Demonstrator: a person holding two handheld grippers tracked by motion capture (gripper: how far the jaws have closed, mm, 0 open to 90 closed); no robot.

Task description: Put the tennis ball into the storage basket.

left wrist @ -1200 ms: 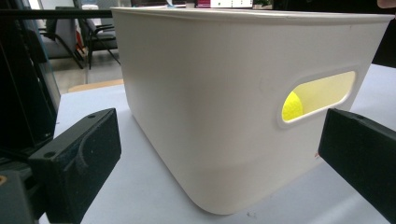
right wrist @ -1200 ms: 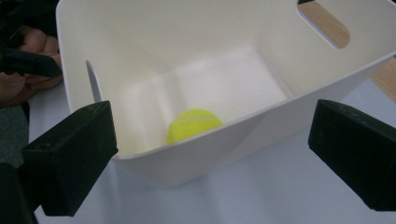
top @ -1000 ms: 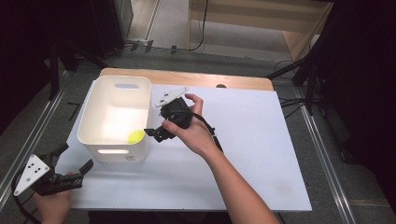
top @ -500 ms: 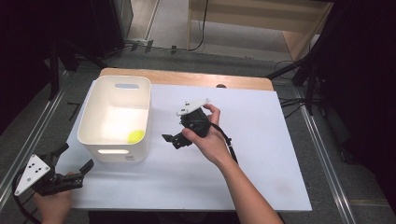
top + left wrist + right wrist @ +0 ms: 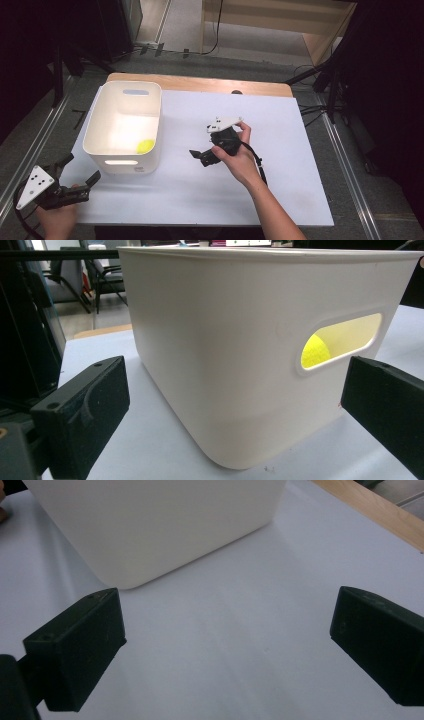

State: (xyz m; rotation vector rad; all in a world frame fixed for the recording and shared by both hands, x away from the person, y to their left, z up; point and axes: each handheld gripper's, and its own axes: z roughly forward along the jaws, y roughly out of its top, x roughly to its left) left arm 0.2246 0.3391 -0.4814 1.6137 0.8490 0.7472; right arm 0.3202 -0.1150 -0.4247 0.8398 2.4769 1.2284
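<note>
I find the small yellow-green ball lying at the bottom of the white rectangular plastic bin, in the corner nearest the person and toward the bench middle; through the bin's oval handle cut-out in the left gripper view I see the ball just inside the wall. The bin stands upright on the white bench. My right tool hovers over the bench just beside the bin, jaws spread wide and empty, with bare surface between them in the right gripper view. My left tool sits low at the bench's near left corner, jaws likewise apart and holding nothing, pointing at the bin's near end wall. I judge the ball to be light and probably somewhat soft with a textured skin, so it should grip without slipping, but being round it may roll from a glancing touch and lodge against the wall. I would take it from straight above, jaws across its widest part, approaching clear of the near wall. The bin itself looks stiff, smooth and light; it could slide if nudged, and is best held by the rim or the cut-out.
</note>
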